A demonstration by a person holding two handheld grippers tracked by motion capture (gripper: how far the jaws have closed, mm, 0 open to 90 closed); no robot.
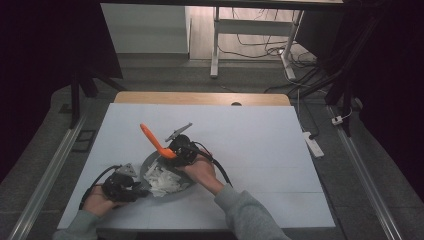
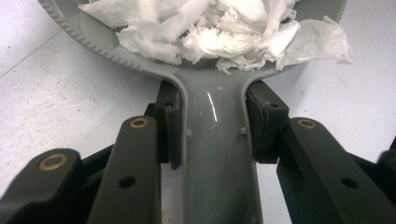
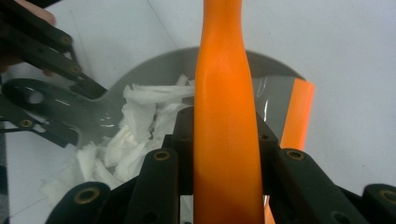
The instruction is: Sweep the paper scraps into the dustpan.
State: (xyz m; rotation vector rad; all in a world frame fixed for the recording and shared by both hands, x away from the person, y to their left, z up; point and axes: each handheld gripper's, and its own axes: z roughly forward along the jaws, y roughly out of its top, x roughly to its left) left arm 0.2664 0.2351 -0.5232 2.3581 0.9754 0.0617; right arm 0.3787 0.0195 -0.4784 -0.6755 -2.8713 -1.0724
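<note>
A grey dustpan [image 1: 149,161] lies on the white table, heaped with torn white paper [image 1: 163,180]. My left gripper [image 1: 136,191] is shut on the pan's handle [image 2: 217,149], whose sides are pressed by both pads; the paper [image 2: 219,28] lies just ahead. My right gripper [image 1: 176,152] hovers over the pan's far side, shut on an orange tool handle [image 1: 150,136] that slants up and to the left. In the right gripper view the orange handle [image 3: 224,70] runs between the jaws, above the pan [image 3: 161,63] and paper [image 3: 140,121], with an orange strip [image 3: 299,116] at the right.
The white tabletop [image 1: 260,150] stretches bare to the right and behind the pan. A wooden edge [image 1: 200,98] borders its far side. On the floor to the right lies a power strip [image 1: 313,143] with cables. A desk frame [image 1: 215,45] stands farther back.
</note>
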